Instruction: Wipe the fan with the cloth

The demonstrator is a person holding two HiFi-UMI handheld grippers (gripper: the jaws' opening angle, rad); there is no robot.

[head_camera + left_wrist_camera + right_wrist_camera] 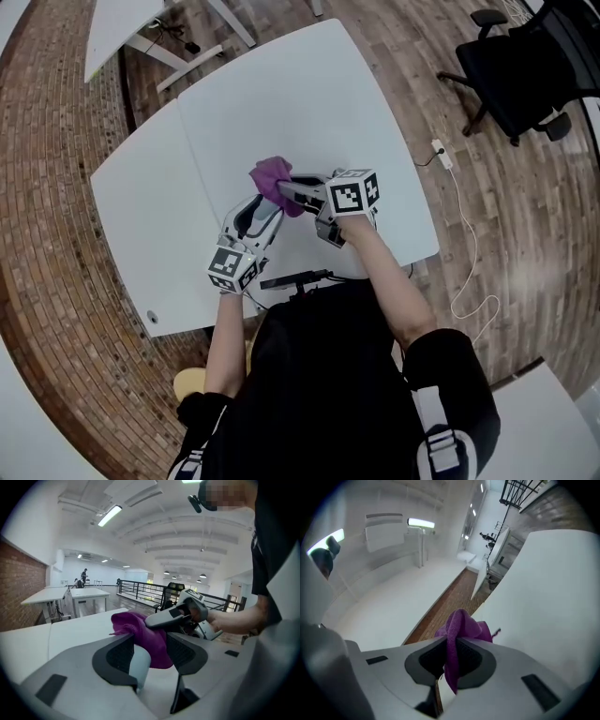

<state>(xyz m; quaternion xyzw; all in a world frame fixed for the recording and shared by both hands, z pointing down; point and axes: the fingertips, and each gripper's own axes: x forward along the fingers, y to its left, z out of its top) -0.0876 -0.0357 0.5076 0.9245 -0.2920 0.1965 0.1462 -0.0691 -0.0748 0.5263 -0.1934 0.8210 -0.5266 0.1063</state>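
Note:
A purple cloth [270, 173] is bunched above the white table [309, 103], a little in front of its middle. My right gripper [284, 190] is shut on the cloth [464, 625], whose fabric hangs pinched between both pads. In the left gripper view the right gripper [150, 620] reaches in from the right, and the cloth [140, 627] drapes over a pale cylindrical part of the fan [139, 667]. My left gripper [152, 644] grips that part between its jaws, just below the cloth. The rest of the fan is hidden by the cloth. The left gripper [267, 208] points toward the right one.
A black office chair [516, 70] stands on the wooden floor at the far right. A power strip [441, 155] with a white cable lies beside the table. Another white table [122, 28] is at the far left. A thin black object [295, 278] sits at the near edge.

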